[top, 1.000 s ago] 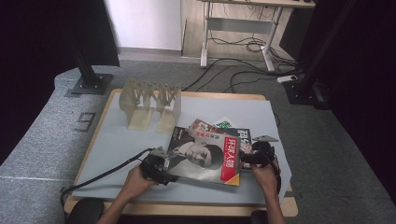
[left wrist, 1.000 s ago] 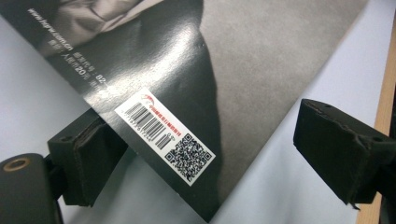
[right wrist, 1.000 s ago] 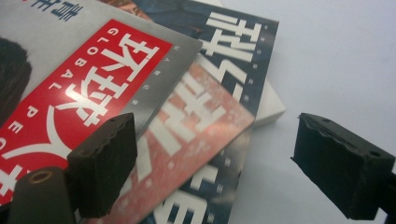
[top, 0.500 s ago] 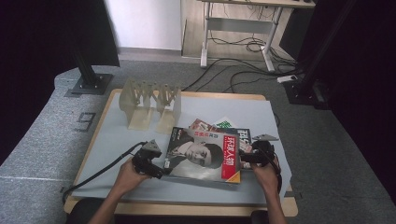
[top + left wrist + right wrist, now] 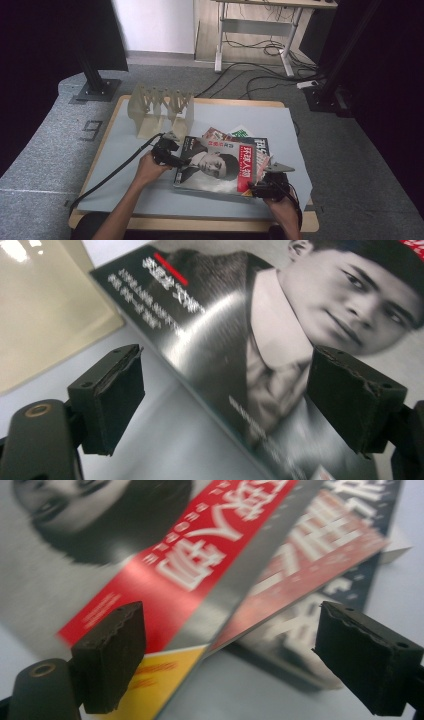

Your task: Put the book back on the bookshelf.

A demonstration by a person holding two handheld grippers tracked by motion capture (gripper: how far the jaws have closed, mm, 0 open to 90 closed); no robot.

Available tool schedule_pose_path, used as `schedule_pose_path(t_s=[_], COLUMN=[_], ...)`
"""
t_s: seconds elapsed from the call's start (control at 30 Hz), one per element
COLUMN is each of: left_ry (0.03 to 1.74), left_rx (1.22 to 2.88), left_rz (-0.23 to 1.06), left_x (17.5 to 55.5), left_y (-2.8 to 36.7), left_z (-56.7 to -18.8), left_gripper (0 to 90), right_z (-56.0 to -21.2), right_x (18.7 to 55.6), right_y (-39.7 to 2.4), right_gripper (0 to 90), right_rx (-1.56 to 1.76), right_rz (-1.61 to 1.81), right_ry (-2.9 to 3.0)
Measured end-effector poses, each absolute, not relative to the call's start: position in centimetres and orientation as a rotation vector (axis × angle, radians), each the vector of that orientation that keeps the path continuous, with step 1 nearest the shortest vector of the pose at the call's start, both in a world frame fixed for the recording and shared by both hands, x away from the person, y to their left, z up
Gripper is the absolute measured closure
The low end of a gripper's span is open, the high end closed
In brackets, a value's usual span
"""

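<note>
Both tongs, left (image 5: 225, 405) and right (image 5: 230, 655), gape unclenched at the top magazine's (image 5: 220, 165) opposite edges, the left lately narrowing; a shallow bite could let the glossy cover slip free.

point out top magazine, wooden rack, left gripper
top magazine (image 5: 215, 167): high view, middle of its cover.
wooden rack (image 5: 161, 107): high view, its slatted upper part.
left gripper (image 5: 225, 390): left gripper view, midway between its open jaws.
</note>
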State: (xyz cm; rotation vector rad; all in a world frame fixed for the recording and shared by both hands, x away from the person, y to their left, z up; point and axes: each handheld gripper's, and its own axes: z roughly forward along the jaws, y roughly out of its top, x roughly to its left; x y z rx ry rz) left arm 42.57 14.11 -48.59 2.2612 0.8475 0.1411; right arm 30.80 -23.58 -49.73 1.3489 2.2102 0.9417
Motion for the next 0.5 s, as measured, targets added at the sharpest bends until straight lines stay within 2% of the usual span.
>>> schedule_pose_path(t_s=[0.5], left_ry=[0.914], left_rx=[2.243], left_rz=[0.125], left_x=[44.9], left_y=[13.0], left_z=[-49.6], left_gripper=[17.2], right_z=[-50.4], right_x=[28.1], right_y=[-21.7], right_gripper=[12.7], right_rx=[1.271], right_rz=[0.953], right_ry=[2.276])
